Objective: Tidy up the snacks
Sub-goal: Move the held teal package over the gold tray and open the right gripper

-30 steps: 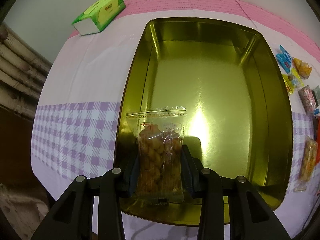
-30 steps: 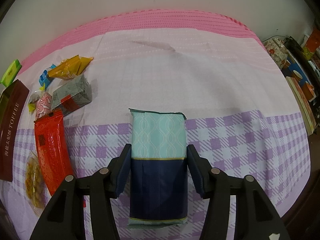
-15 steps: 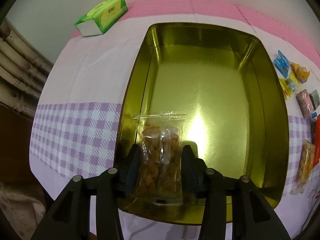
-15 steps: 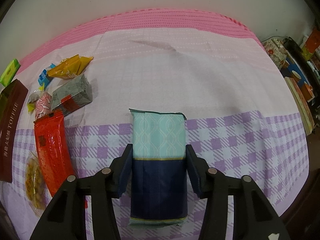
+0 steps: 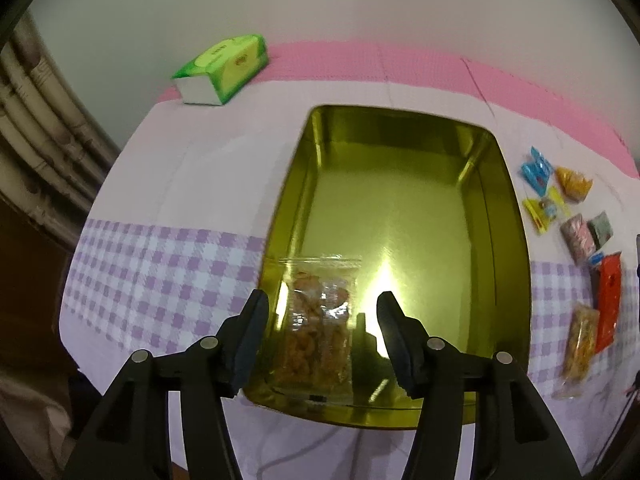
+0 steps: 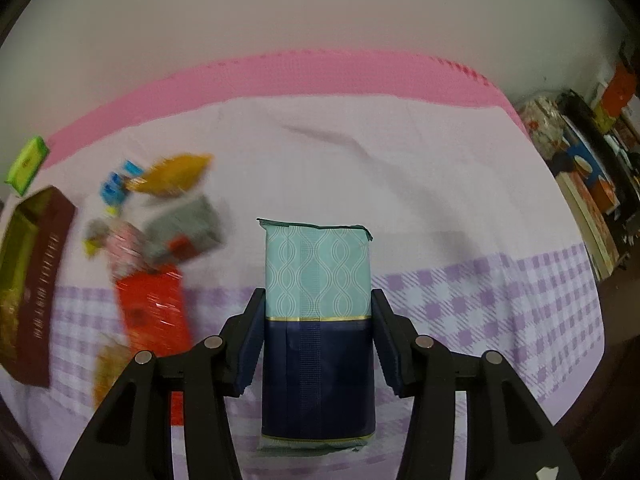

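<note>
The left gripper (image 5: 318, 310) is opening, its jaws well clear of the clear bag of fried snacks (image 5: 318, 336), which lies inside the gold tin (image 5: 508, 248) at its near left corner; letting go there leaves most of the floor free for more. Nothing else sits in the tin. The right gripper (image 6: 318, 330) is clamped on the teal and navy packet (image 6: 318, 320), apparently held clear of the checked cloth (image 6: 480, 300), probably bound for the tin. Loose snacks (image 6: 160, 248), blurred, wait beside it.
</note>
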Available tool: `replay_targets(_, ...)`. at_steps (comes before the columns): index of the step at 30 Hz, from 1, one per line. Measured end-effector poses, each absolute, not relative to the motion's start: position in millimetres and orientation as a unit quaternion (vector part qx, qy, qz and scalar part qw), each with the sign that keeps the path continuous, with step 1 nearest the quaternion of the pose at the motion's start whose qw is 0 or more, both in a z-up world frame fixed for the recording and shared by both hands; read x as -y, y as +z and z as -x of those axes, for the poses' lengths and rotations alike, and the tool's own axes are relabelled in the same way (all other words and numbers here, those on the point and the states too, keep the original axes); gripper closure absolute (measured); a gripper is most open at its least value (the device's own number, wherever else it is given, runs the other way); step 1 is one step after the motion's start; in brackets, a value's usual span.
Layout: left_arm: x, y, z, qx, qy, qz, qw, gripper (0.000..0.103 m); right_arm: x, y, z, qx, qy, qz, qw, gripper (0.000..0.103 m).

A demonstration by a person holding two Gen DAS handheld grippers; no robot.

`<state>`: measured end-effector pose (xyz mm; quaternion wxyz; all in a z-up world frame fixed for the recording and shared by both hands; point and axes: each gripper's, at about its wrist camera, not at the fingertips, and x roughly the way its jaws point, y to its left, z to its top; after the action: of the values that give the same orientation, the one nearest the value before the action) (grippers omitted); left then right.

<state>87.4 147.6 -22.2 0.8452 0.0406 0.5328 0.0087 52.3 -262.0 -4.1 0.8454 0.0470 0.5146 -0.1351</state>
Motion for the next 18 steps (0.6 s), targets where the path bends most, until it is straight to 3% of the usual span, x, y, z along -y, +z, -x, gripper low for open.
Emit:
replay_targets(3,-160,-16,-85,-0.524,0.022,-0.022,0.851,0.039,236,12,-60,-0.504,-0.11,-0.05,0.855,0.057)
replay_targets(18,-228,-10,-58,-0.511,0.107,0.051,0.852,0.028,31,36,-106,-0.502,0.092,-0.036,0.859,0.057)
